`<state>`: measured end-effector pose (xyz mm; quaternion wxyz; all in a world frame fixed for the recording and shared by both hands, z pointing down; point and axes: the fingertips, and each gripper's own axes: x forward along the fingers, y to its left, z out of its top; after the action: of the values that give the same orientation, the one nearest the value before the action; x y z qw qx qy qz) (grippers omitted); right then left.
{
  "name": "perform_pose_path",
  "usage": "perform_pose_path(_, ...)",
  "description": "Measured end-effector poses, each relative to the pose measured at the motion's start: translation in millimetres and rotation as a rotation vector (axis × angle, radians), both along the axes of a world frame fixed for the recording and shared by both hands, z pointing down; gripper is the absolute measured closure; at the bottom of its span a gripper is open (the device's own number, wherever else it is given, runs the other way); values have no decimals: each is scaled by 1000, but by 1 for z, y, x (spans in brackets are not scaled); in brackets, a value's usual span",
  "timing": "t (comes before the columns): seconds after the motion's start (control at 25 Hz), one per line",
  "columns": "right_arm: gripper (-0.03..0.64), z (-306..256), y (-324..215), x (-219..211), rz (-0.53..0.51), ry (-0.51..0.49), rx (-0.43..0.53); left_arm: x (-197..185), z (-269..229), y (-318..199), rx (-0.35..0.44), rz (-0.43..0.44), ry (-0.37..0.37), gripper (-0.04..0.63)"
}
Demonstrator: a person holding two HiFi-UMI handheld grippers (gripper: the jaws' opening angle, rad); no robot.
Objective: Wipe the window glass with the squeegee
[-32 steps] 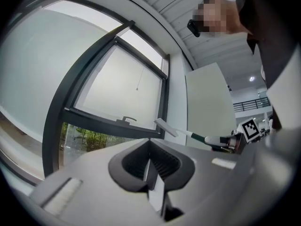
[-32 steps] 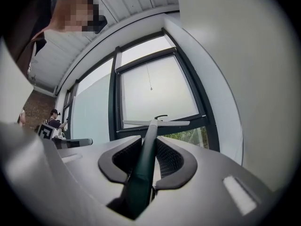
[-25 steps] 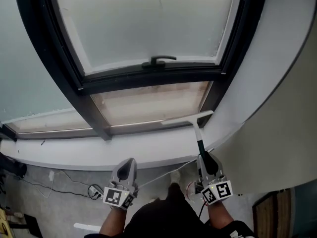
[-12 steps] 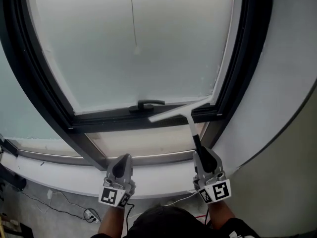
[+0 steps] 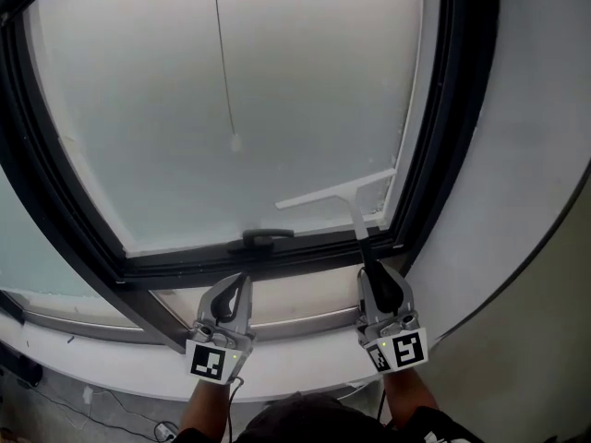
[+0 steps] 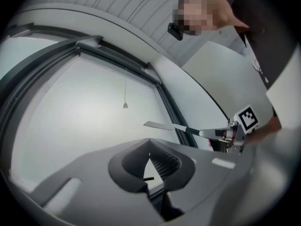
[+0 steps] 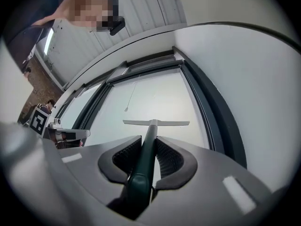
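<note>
The squeegee (image 5: 335, 192) has a white blade and a dark handle. Its blade lies against the frosted window glass (image 5: 277, 90) near the pane's lower right corner, tilted up to the right. My right gripper (image 5: 374, 280) is shut on the handle just below the frame. In the right gripper view the handle (image 7: 143, 159) runs between the jaws to the blade (image 7: 156, 123). My left gripper (image 5: 233, 295) hovers beside it at the left, shut, with nothing held; its tips (image 6: 149, 155) meet. The left gripper view shows the squeegee (image 6: 164, 126) at the right.
A dark window frame (image 5: 443, 137) borders the pane, with a black window handle (image 5: 263, 239) on its lower rail. A thin cord with a small pull (image 5: 235, 142) hangs over the glass. A white wall (image 5: 536, 155) curves at the right. Below runs a pale sill (image 5: 305, 358).
Both grippers have risen. The squeegee has gone from the low pane by the sill, past the lower rail, onto the upper glass. The left gripper stays shut and empty.
</note>
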<state>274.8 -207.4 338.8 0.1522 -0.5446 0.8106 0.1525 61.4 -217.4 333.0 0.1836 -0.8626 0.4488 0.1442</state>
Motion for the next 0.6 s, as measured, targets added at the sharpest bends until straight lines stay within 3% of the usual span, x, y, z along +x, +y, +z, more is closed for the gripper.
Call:
perform_pose_path(0.08,518,-13,-8,-3,15,9,25,-3,-15,-7,39,34,-3,597)
perform_pose_path(0.28,519,-55,-25,-7,70,27,118,-14,-48,-27,68,130,152,597)
perform_pose_path(0.6,518,-146,-51,-22,137,22,295,-8,-80,-41,108,202,157,597)
